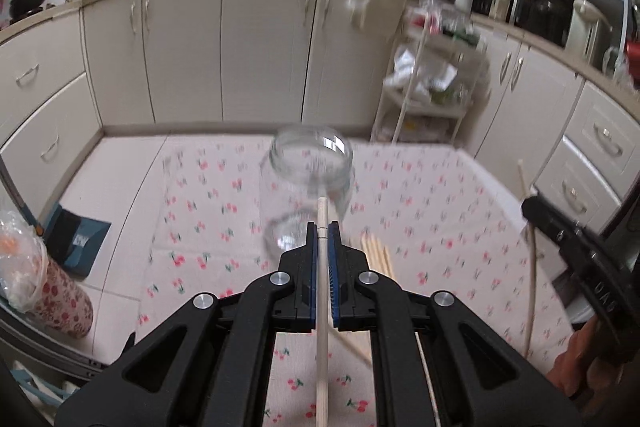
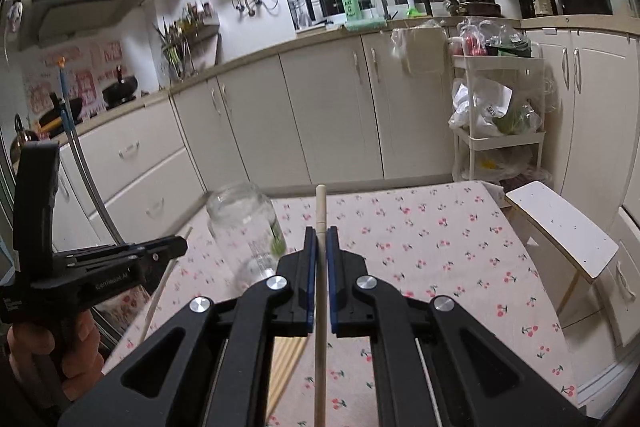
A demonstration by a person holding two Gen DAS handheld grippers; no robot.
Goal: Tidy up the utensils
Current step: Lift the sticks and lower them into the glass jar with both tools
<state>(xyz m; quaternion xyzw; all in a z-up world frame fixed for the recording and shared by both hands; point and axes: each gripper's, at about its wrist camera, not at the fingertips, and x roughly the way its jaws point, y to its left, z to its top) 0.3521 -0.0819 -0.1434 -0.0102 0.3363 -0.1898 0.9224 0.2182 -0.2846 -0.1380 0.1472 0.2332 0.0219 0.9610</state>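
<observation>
While both claws clamp one chopstick each, left claw [image 1: 322, 227] pinches left chopstick [image 1: 322, 347], right claw [image 2: 320, 231] right chopstick [image 2: 319, 347]; glass jar [image 1: 308, 183] mid-frame on cherry-print cloth [image 1: 440, 219]; spare chopsticks [image 1: 378, 251] right of jar.

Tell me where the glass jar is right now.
The glass jar stands empty on the cherry-print cloth, just beyond the left gripper; in the right wrist view it sits left of centre.

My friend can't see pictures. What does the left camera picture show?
The left hand-held gripper is shut on one wooden chopstick, pointing at an empty glass jar on a cherry-print cloth. More chopsticks lie beside it.
</observation>
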